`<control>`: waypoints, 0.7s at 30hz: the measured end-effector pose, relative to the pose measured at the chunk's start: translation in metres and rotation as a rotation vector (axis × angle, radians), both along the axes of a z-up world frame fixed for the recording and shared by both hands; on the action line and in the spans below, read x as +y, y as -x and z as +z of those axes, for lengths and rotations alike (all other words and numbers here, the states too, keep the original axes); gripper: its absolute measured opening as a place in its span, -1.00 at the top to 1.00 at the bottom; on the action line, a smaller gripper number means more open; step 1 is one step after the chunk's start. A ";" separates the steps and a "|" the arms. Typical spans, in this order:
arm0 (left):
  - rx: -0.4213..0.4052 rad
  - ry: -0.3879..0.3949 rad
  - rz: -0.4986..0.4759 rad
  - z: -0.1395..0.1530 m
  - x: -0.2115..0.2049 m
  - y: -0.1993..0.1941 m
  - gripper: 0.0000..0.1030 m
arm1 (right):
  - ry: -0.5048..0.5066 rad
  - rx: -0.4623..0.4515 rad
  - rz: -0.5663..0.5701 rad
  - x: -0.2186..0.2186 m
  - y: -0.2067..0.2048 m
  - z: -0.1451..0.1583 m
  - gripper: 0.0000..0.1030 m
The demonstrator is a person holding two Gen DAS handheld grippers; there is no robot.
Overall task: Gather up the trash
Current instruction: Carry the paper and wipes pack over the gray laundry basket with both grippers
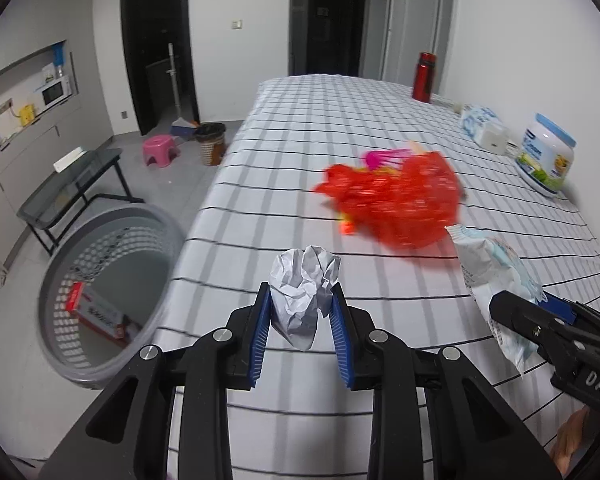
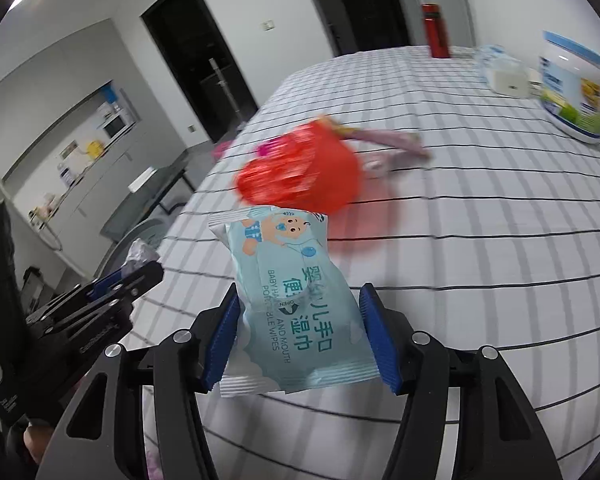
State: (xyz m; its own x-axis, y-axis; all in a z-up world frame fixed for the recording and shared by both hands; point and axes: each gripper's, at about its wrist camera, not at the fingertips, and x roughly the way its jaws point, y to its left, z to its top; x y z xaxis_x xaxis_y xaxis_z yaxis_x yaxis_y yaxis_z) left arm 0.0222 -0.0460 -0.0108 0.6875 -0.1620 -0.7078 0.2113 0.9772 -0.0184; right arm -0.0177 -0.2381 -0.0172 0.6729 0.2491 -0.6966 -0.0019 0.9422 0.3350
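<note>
A crumpled ball of white paper (image 1: 305, 294) was clamped between the blue pads of the left gripper (image 1: 300, 312) and held above the near edge of the tabletop (image 1: 308, 128), which was covered by a white cloth with dark grid lines. In the right wrist view, a pale blue pack of baby wipes (image 2: 296, 304) was pinched between the pads of the right gripper (image 2: 300, 332) and raised over the same cloth; the same pack could be seen from the left wrist view at the right side.

On the floor beside the tabletop's left edge, a grey perforated laundry basket (image 1: 60, 264) was seen, and a red and white carton (image 1: 100, 314) lay flat on its bottom. Nothing else could be made out inside it. Farther back on the floor, a small brown wastebasket (image 1: 211, 142) lined with a dark bag was standing near a pink stool (image 1: 160, 151); its contents could not be told.

A crumpled red plastic bag (image 1: 396, 200) lay in the middle of the tabletop, blurred, with pink items partly under it. Along the far right edge, a white jar with a blue lid (image 1: 548, 160), a tissue pack (image 1: 482, 126) and a red bottle (image 1: 424, 76) were set upright.
</note>
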 end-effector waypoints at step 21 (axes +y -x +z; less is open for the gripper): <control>0.031 -0.005 0.247 -0.019 0.176 -0.044 0.44 | 0.045 0.035 0.295 0.182 -0.082 0.005 -0.11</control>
